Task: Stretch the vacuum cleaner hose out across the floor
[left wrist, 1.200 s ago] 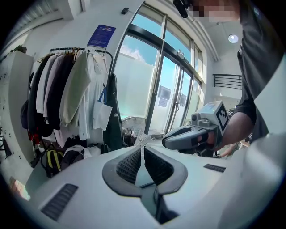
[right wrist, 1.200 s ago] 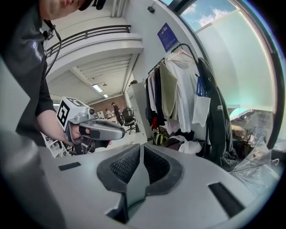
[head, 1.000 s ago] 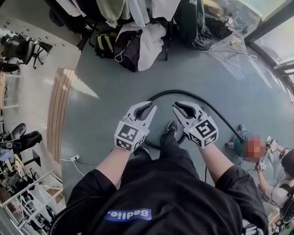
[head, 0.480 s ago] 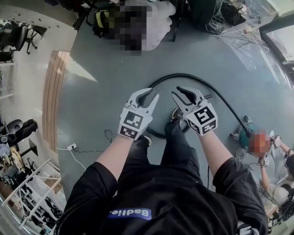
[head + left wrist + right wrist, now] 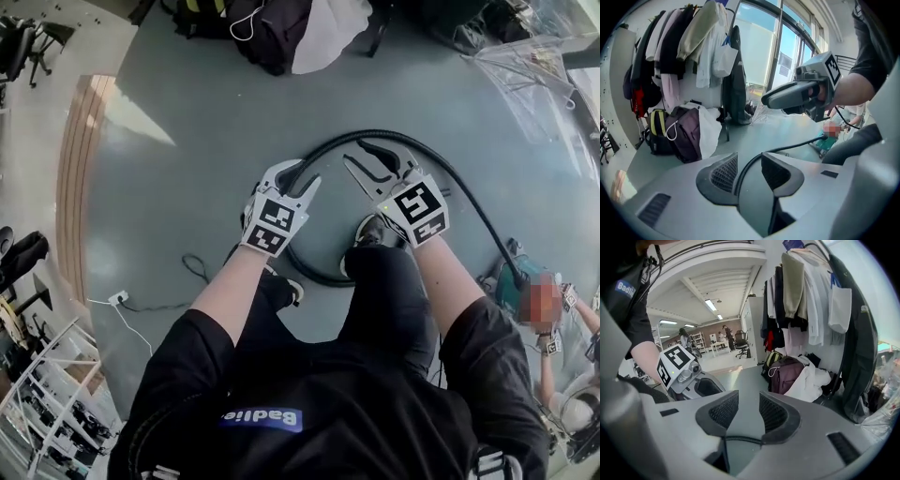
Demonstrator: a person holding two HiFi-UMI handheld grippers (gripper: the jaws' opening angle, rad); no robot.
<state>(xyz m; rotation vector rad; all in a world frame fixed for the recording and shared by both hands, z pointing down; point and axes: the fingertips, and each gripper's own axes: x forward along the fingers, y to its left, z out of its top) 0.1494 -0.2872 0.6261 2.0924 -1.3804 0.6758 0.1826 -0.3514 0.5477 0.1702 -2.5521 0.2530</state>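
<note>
Both pairs of jaws apart, just been opening, clamped on nothing. Between those of the white left gripper [image 5: 298,180], a sightline onto the black ribbed vacuum hose [image 5: 323,148] lying on the grey floor [image 5: 187,187]; probably not yet touching it, though hard to judge from the left gripper view. Much the same at the white right gripper [image 5: 356,153]: poised just over the top of the hose's arc, pads clear of it.

Hose curled in a loop, running off to the right toward what looks like a teal vacuum body [image 5: 502,281] and curving back past the person's dark shoe [image 5: 367,230].

Risks from here:
- Closing too soon and pinching air above the hose.
- Catching the hose with the tips only, then losing the ribbed surface under pull.
- Pulling with feet inside the hose loop and snagging it on a shoe.
- Tugging hard enough to drag the vacuum body along rather than straighten the hose.

Against a second ago: both grippers much lower and nearer the hose, then held well above it. Jaws then almost together, now wider. Head bent further over the hose, with the heap of coats and bags [image 5: 281,28] beyond the hose pushed toward the top edge.
</note>
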